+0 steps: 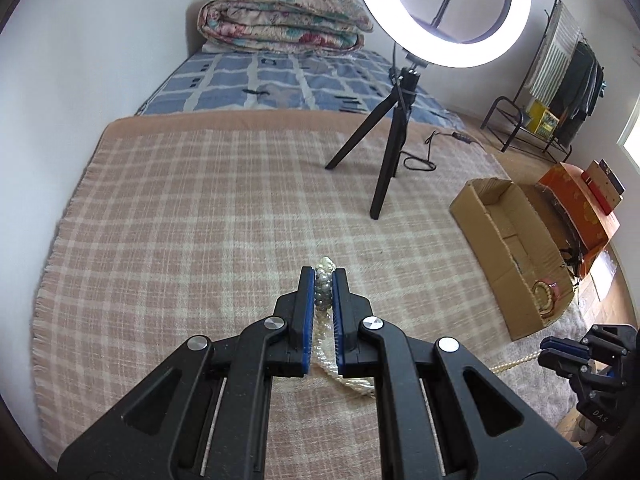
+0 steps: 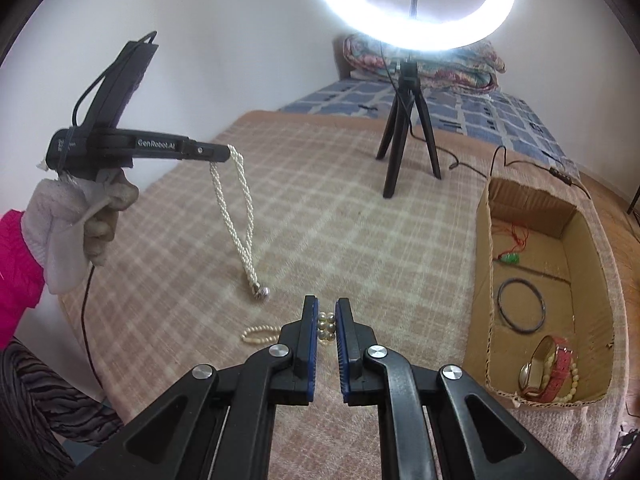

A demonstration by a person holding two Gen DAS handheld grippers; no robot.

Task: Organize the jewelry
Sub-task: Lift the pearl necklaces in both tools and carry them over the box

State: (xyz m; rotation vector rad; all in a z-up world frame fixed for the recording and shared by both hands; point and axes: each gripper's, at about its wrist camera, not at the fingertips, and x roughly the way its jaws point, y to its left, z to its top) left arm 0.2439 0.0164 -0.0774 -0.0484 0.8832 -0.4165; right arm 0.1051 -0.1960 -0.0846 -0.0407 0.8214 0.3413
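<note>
The left gripper had its jaws squeezed tight on a pearl necklace. The necklace hung down from it in a long twisted loop, and its silver bead end reached down to the checked blanket on the bed; whether it touched could not be told. A hand in a white glove held that gripper up above the blanket's left side.

The right gripper also had its jaws almost shut. They pinched some pearls and grey beads. A short string of pearls stuck out to its left, near the front edge of the blanket.

A cardboard box sat along the right edge of the blanket. Inside it were a dark ring, a pink watch, a small green charm and more pearls.

A black tripod with a ring light stood near the far edge of the blanket. The middle of the blanket was wide and bare, with lots of room between the grippers, the tripod and the box.
</note>
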